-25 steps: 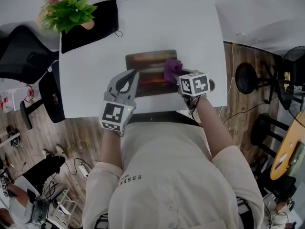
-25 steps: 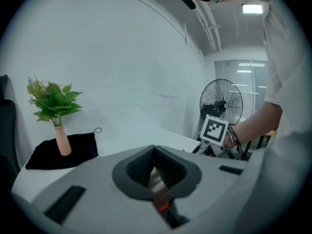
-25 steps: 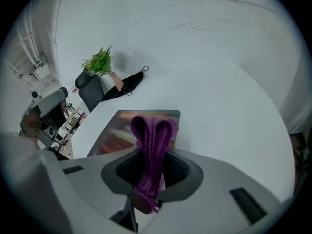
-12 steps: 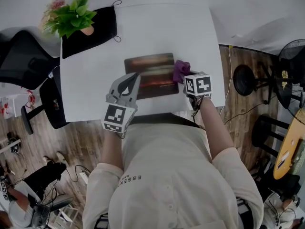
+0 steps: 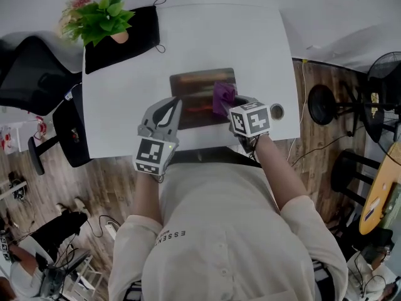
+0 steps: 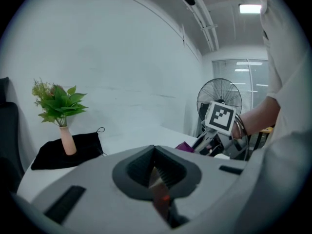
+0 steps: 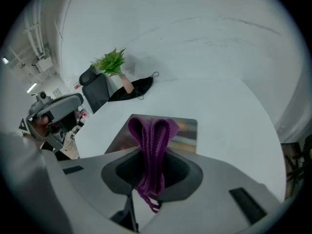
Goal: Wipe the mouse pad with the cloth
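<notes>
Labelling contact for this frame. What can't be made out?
- Whether the purple cloth touches the mouse pad: right gripper view, the cloth in the right gripper's jaws hides its own underside; head view too small.
- Pad's near corners: head view, the grippers cover them.
- Left gripper tip on the pad or not: its own body blocks its view.
- Small round thing near the table's right edge: head view, too small.

Purple cloth [image 5: 223, 94] on dark mouse pad [image 5: 202, 89]
</notes>
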